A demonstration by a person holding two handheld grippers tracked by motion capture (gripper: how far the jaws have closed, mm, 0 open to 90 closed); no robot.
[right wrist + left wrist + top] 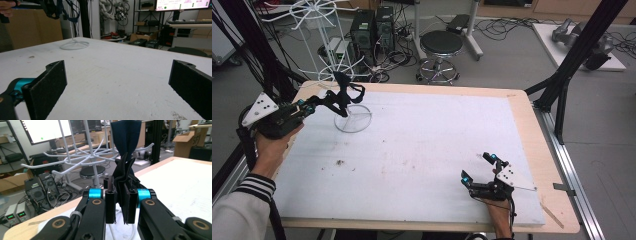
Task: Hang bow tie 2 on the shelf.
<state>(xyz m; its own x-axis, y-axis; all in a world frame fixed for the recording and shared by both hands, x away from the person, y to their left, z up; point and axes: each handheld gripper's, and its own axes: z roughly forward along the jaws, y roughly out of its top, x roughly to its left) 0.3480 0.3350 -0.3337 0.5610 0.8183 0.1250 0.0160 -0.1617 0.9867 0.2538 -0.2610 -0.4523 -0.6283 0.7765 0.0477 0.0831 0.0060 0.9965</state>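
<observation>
Right gripper view first, since that tool sits nearest the person: the right gripper (482, 172) rests low over the front right of the white table (422, 150), jaws spread wide with bare tabletop between the pads and nothing in them. Farther off, at the back left corner, the left gripper (319, 104) is pinched tight on a bunch of dark cloth (346, 92), held up in the air beside the thin post of the white wire stand (353, 119), whose ring base sits flat on the table. From the left gripper view the cloth (125, 182) is folded and crumpled between the pads, with a longer dark tail rising above them in front of the stand's curved hooks (75, 160). I'd judge the work to be hanging the cloth on that stand, or taking it off; I cannot tell which. The risk is plain enough: the stand looks light and its base is not held down, so a sideways tug from cloth snagged on a hook could tip it or drag it across the table. The grip also bites a bunched fold, not an edge, so layers might slip free unevenly.
</observation>
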